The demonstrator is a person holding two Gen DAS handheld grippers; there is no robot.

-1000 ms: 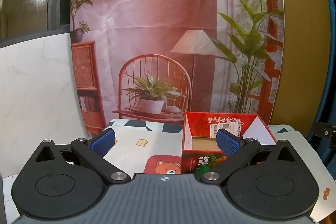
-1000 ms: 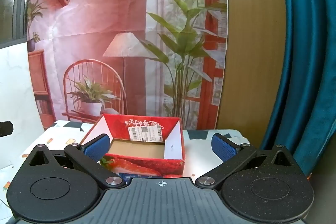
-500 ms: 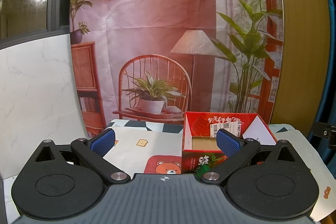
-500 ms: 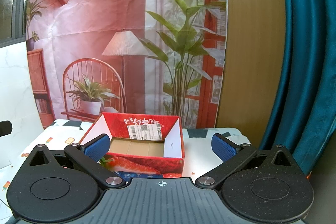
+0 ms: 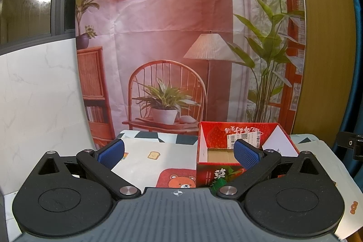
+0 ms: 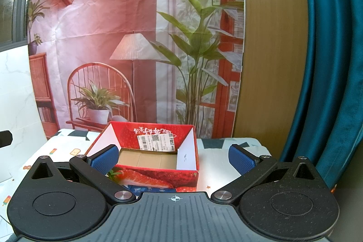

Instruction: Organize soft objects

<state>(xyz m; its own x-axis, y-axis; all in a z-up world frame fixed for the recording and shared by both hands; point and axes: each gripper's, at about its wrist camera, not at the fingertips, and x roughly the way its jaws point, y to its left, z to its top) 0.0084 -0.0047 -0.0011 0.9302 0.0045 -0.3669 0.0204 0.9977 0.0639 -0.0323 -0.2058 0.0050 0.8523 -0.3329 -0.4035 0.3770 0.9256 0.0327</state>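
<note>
An open red strawberry-print box (image 5: 215,135) stands on the table, with a bare cardboard floor; it also shows in the right wrist view (image 6: 156,176). No soft object is in view. My left gripper (image 5: 179,152) is open and empty, held above the table just left of the box's near corner. My right gripper (image 6: 173,158) is open and empty, held in front of the box, its blue pads (image 6: 238,159) wide apart.
The table carries a white cloth (image 5: 154,165) with cartoon prints and a bear patch (image 5: 179,179). A printed room backdrop (image 6: 136,37) hangs right behind the table. A marble wall (image 5: 34,106) is on the left, a teal curtain (image 6: 329,60) on the right.
Almost nothing has changed. The right wrist view has drifted slightly, so the box sits a touch lower and nearer. Both grippers stay open.
</note>
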